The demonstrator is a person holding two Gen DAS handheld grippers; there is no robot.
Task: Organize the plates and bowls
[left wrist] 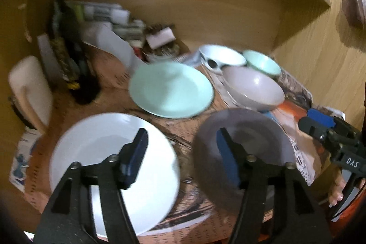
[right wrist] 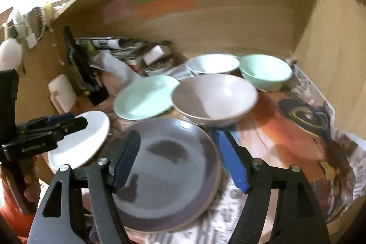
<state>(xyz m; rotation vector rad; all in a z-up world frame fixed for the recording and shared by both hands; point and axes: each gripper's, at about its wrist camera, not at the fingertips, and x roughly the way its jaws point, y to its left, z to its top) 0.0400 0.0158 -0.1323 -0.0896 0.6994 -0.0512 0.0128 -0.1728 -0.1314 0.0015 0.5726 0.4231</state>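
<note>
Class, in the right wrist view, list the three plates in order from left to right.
white plate → green plate → purple plate

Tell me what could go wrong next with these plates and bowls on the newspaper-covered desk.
1. The round grey plate lies close against the grey-lilac bowl; grabbing its far rim with the open right gripper could knock the bowl.
2. The round white plate seems to sit near the desk's front edge, so a nudge from the open left gripper might tip it off.
</note>
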